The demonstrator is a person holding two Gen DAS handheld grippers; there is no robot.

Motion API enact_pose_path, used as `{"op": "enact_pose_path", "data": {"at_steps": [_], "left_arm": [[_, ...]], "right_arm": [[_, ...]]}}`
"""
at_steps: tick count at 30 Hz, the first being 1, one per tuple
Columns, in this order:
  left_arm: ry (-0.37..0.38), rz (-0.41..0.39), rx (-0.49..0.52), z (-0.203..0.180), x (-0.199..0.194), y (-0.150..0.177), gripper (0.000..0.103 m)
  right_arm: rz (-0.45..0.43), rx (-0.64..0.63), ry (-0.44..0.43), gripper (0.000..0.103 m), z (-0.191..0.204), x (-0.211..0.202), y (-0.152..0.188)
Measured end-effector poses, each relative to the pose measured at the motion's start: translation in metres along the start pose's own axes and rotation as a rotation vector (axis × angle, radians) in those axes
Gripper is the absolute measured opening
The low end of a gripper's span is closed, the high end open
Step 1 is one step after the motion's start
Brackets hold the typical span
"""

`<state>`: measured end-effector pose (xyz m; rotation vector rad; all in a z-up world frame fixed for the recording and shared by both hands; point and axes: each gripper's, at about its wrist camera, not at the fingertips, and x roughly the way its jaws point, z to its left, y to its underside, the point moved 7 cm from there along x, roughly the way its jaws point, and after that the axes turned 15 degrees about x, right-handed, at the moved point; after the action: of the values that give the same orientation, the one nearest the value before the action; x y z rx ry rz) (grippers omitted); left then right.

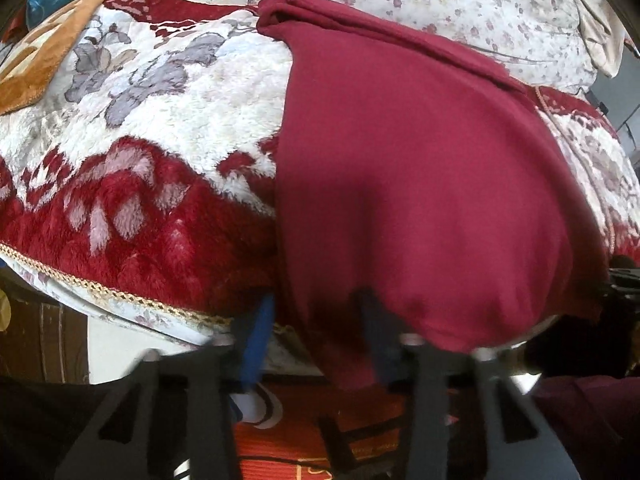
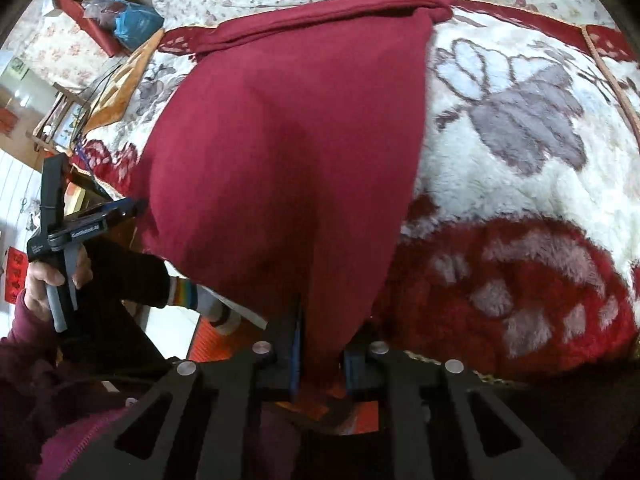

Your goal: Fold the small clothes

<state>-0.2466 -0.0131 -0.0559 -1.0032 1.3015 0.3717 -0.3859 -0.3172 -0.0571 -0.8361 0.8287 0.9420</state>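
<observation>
**Both tools gripping the red garment at the bed's edge**

I had the red garment (image 1: 420,184) spread over the plush floral blanket (image 1: 160,120) on the bed, its near hem hanging off the edge. My left tool (image 1: 316,320) was clamped on one near corner. My right tool (image 2: 320,344) pinched the other corner between its fingers (image 2: 296,344).

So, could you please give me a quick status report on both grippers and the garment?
Left gripper and right gripper each shut on near edge of maroon garment. Garment stretched over floral blanket, far end bunched. Nothing in the way.
</observation>
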Motion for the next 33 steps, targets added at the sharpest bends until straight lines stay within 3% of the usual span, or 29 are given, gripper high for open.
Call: {"op": "enact_pose_path", "data": {"at_steps": [2,4,5,6,7,9,12,14,15,16,17,19,21,24,26,30,33], "left_arm": [[0.053,-0.008,-0.017,-0.001,-0.006,0.001,0.013],[0.040,-0.007,-0.001,-0.002,-0.006,0.002,0.014],[0.035,-0.002,0.001,-0.002,-0.005,0.002,0.017],[0.032,0.006,-0.003,-0.002,-0.004,0.003,0.024],[0.032,0.018,-0.010,-0.002,-0.001,0.005,0.029],[0.053,0.031,-0.010,-0.005,0.004,0.008,0.049],[0.033,0.025,0.006,-0.009,0.006,0.009,0.050],[0.020,0.021,0.015,-0.011,0.008,0.009,0.047],[0.025,0.019,0.015,-0.011,0.007,0.009,0.029],[0.027,0.019,0.015,-0.013,0.007,0.009,0.018],[0.059,0.015,0.006,-0.015,0.003,0.008,0.011],[0.115,-0.011,-0.022,-0.012,-0.012,0.002,0.010],[0.145,-0.085,-0.001,-0.013,-0.044,-0.006,0.009],[0.139,-0.160,0.009,-0.003,-0.079,-0.011,0.009],[0.119,-0.170,-0.002,0.007,-0.086,-0.010,0.009],[0.119,-0.139,-0.028,0.012,-0.077,-0.010,0.009],[0.135,-0.170,-0.024,0.012,-0.086,-0.026,0.009]], "right_arm": [[0.000,-0.013,0.000,0.017,0.001,-0.002,0.000],[0.009,-0.006,0.004,0.022,0.003,0.001,0.001],[0.009,0.003,-0.003,0.027,0.003,0.002,0.000],[0.006,0.019,-0.017,0.044,0.002,0.001,-0.001],[0.002,0.030,-0.023,0.053,0.000,-0.001,-0.002],[-0.007,0.031,-0.024,0.053,-0.002,-0.004,-0.003],[-0.039,0.023,0.000,0.053,-0.002,-0.005,-0.005],[-0.029,0.030,-0.007,0.049,-0.003,0.000,-0.004],[-0.022,0.028,0.000,0.025,-0.003,0.002,-0.003],[-0.020,0.024,0.006,0.010,-0.003,0.003,-0.003],[-0.022,0.029,-0.017,0.010,-0.001,0.000,-0.003],[-0.020,0.051,-0.138,0.010,0.007,-0.015,-0.005],[-0.049,0.045,-0.216,0.010,0.016,-0.033,-0.008],[-0.081,0.055,-0.305,0.010,0.022,-0.054,-0.013],[-0.073,0.085,-0.359,0.010,0.020,-0.056,-0.015],[-0.035,0.132,-0.407,0.010,0.019,-0.040,-0.013],[-0.060,0.130,-0.437,0.010,0.026,-0.046,-0.025]]}}
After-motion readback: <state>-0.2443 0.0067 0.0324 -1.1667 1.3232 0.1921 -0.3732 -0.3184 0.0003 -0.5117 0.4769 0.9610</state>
